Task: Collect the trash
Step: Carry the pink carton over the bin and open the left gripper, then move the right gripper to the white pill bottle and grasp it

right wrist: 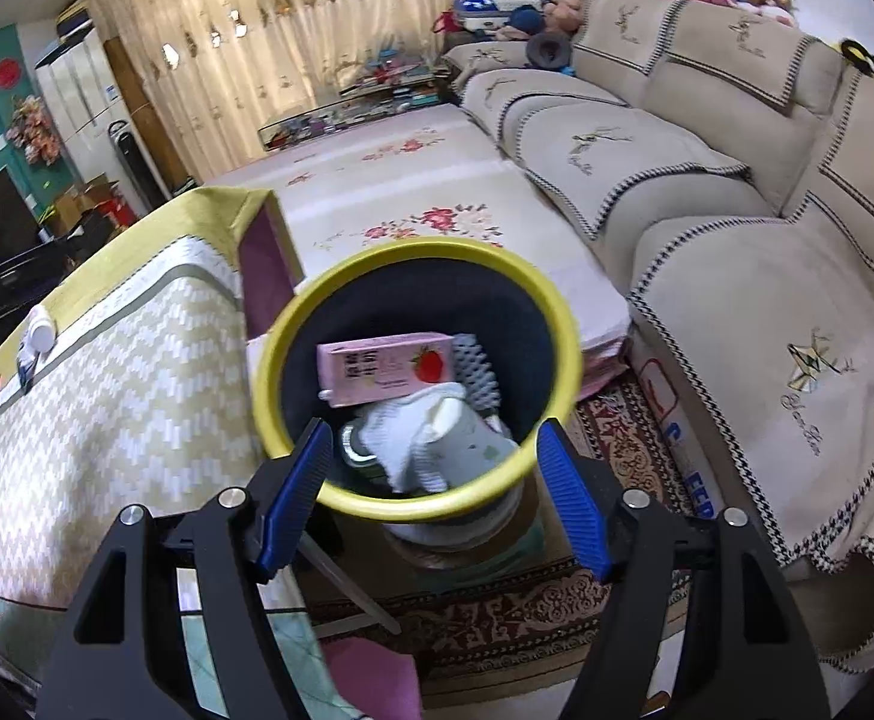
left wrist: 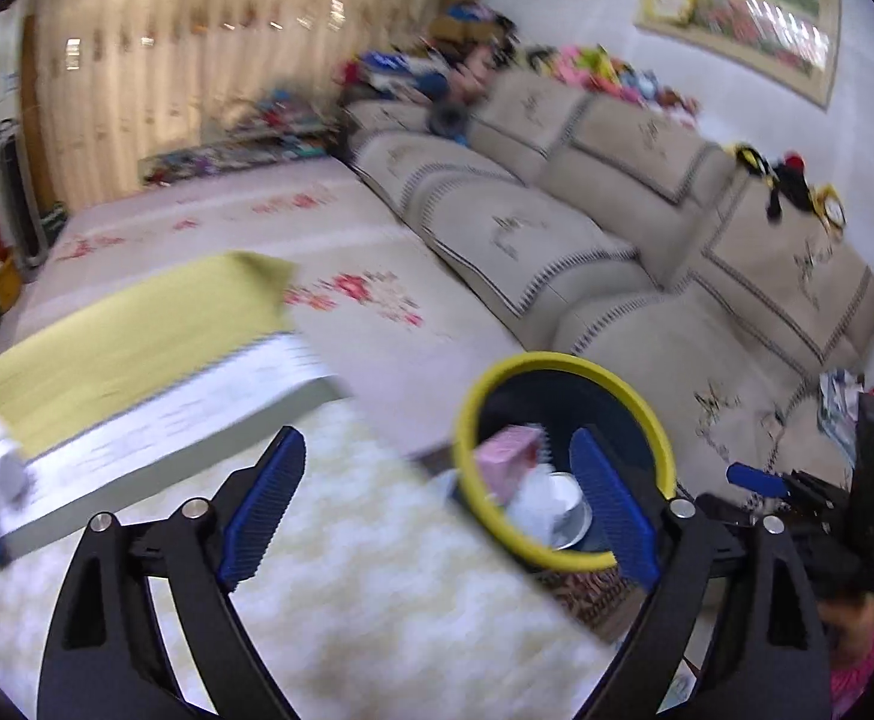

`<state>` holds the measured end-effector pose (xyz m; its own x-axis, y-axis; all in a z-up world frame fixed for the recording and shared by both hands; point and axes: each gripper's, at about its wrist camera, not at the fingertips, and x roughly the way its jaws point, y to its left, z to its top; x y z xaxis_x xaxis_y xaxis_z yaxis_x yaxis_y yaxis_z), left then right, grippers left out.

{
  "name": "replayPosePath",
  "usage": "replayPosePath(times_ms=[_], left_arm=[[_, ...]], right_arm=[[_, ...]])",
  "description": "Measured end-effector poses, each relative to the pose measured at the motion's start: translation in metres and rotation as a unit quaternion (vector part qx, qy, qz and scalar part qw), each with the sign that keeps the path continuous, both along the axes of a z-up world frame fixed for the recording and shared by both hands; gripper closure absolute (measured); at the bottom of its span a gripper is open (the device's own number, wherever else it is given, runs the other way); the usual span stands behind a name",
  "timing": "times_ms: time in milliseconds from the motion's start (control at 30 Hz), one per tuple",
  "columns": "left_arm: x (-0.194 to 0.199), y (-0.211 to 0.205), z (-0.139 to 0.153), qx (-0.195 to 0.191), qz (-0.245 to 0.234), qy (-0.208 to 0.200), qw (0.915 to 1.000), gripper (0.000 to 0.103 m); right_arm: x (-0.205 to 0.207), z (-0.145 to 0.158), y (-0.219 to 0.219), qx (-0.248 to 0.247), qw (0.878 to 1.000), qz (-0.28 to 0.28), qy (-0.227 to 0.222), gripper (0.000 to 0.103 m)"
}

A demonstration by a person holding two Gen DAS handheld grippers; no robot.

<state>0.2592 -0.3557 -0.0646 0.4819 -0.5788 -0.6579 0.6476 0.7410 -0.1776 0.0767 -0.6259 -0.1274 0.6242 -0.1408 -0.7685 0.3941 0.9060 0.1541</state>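
A dark bin with a yellow rim (right wrist: 269,360) stands on the floor between the table and the sofa. It holds a pink strawberry carton (right wrist: 383,366), white crumpled tissue (right wrist: 413,450), a paper cup (right wrist: 478,444) and a grey ridged piece (right wrist: 478,375). My right gripper (right wrist: 434,426) hovers over the bin's near rim, open, with nothing between its pads. My left gripper (left wrist: 437,438) is open wide and empty, left of the bin (left wrist: 466,420); the pink carton (left wrist: 505,456) shows inside. The right gripper (left wrist: 760,480) appears at the right edge. A small white bottle (right wrist: 41,330) lies on the table.
A low table under a yellow-and-white zigzag cloth (right wrist: 125,390) fills the left side. A beige sofa (right wrist: 736,276) runs along the right, with a floral mat (right wrist: 413,180) before it. A patterned rug (right wrist: 556,600) lies under the bin. A pink sleeve (left wrist: 856,666) shows at bottom right.
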Motion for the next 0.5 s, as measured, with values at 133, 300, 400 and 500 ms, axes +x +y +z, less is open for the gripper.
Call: replayPosePath(times_ms=[133,300,400,500], left_arm=[[-0.006,0.094,0.007,-0.01,0.057,-0.03,0.9979,0.009],[-0.01,0.213,0.003,-0.007,0.146,-0.071,0.9867,0.005],[-0.003,0.268,-0.009,0.001,0.189,-0.076,0.979,0.005],[0.003,0.317,-0.02,-0.003,0.226,-0.084,0.9705,0.005]], right_arm=[[0.014,0.004,0.021,-0.006,1.0,0.019,0.002,0.036],[0.044,0.008,0.057,-0.015,0.998,0.058,0.004,0.036],[0.073,0.009,0.093,-0.018,0.995,0.101,0.006,0.036],[0.102,0.011,0.132,-0.021,0.989,0.149,0.006,0.036]])
